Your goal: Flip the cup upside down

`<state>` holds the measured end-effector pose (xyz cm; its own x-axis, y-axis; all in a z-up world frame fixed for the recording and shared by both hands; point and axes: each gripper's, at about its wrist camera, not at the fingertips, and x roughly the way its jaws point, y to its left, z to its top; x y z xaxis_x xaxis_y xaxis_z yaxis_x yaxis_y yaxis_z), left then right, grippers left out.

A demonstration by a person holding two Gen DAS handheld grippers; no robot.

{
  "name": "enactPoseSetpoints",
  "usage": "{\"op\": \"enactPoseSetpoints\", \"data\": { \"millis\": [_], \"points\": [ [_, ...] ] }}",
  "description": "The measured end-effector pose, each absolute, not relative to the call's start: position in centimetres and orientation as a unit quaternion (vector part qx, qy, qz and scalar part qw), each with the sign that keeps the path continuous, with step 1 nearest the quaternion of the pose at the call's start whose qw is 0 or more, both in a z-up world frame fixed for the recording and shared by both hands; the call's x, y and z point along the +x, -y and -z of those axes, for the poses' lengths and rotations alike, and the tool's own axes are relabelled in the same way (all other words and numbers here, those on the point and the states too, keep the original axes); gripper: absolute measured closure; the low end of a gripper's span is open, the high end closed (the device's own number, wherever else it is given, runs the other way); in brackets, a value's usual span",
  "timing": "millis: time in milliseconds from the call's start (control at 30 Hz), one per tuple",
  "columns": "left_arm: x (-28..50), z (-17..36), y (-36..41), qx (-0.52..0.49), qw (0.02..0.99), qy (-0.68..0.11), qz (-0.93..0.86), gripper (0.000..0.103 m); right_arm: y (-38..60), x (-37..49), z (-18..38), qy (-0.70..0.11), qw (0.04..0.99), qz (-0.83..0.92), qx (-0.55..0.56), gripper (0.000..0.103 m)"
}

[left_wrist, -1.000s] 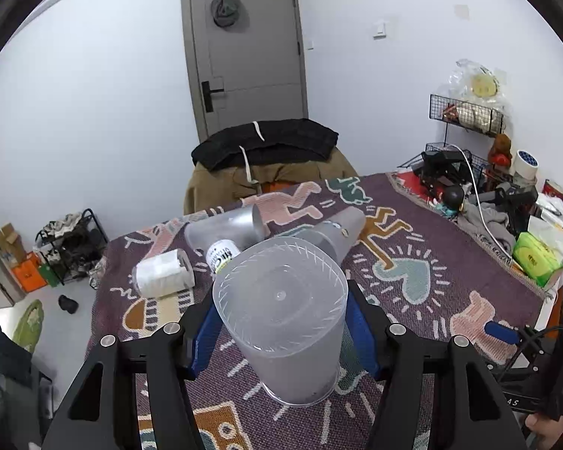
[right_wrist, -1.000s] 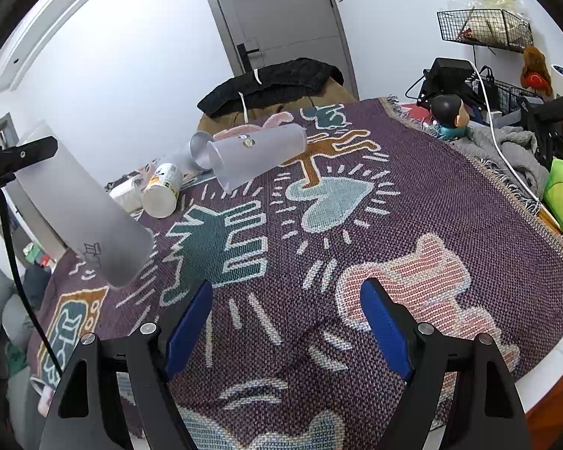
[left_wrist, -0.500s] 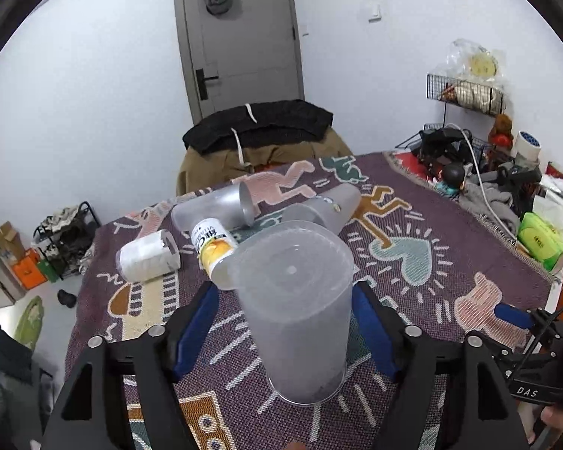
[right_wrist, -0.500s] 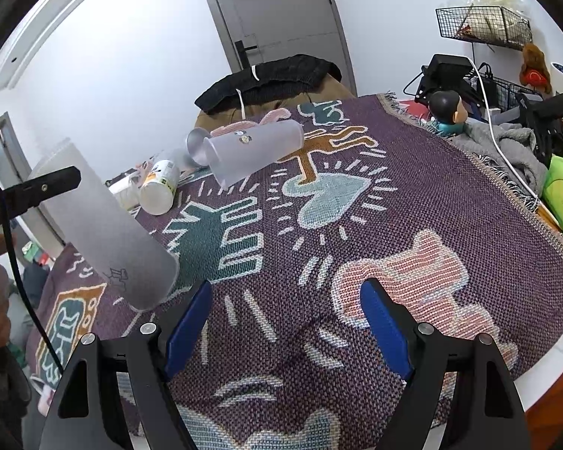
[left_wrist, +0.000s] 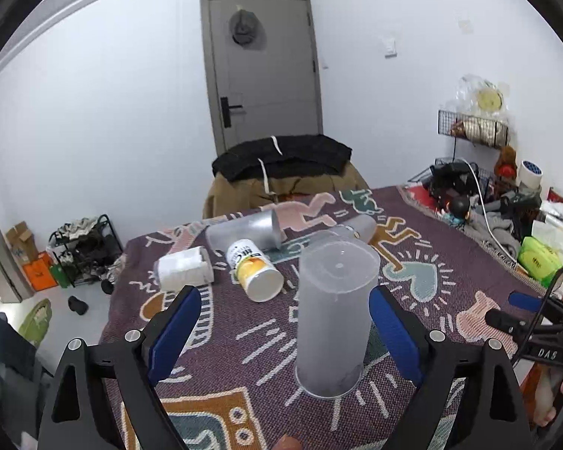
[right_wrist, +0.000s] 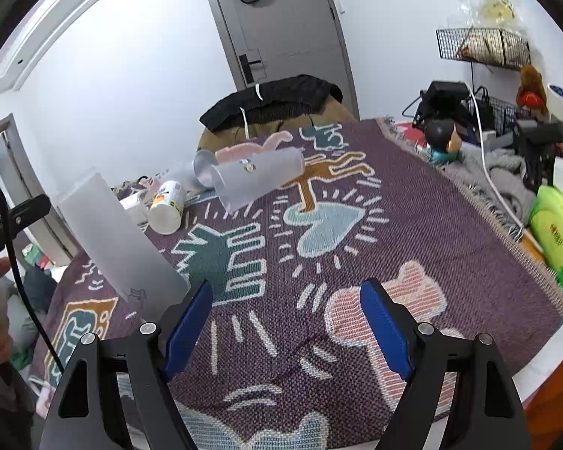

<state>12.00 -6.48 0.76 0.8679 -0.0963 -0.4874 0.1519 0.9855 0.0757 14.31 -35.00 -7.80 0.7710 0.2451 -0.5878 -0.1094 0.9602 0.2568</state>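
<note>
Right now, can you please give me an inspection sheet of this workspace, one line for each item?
Surface: patterned woven rug covering the table.
Job's things: frosted cup standing mouth down on the rug, closed base up.
Clutter: two more frosted cups and a yogurt bottle lying on their sides; paper roll; green pack at the right edge.
Grippers: left gripper open, fingers on both sides of the cup, not touching; right gripper open, holding nothing.
Cables: white cable over the grey cloth; black cable at the left gripper.
Surroundings: grey door, white walls, wire shelf.
</note>
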Motion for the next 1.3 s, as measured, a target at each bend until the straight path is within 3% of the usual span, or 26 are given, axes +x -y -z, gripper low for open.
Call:
{"op": "enactPoseSetpoints", "data": {
  "millis": [167, 333, 400, 533, 633, 1300],
  "points": [
    [9.7, -1.6, 4.6, 0.032, 0.973, -0.221, 0.052, 0.000, 34.2, 13.7, 6.1, -0.318, 0.938, -0.106, 0.089, 0.022],
    [7.6, -2.3, 3.5, 0.024, 0.979, -0.197, 0.042, 0.000, 32.8, 12.8, 4.5, -0.309, 0.939, -0.133, 0.076, 0.021],
    [7.0, -2.5, 3.1, 0.021, 0.981, -0.189, 0.039, 0.000, 32.3, 12.4, 4.0, -0.303, 0.940, -0.141, 0.066, 0.015],
    [5.8, -2.5, 2.4, 0.007, 0.983, -0.178, 0.039, 0.000, 31.7, 11.4, 2.5, -0.288, 0.945, -0.146, 0.052, 0.013],
    [5.0, -2.5, 1.8, -0.005, 0.985, -0.170, 0.039, 0.000, 31.5, 10.7, 1.5, -0.274, 0.949, -0.147, 0.047, 0.000],
    [1.0, -0.1, -0.9, -0.034, 0.987, -0.160, -0.004, 0.000, 30.6, 7.7, 0.8, -0.258, 0.954, -0.148, 0.038, 0.000]
  ]
}}
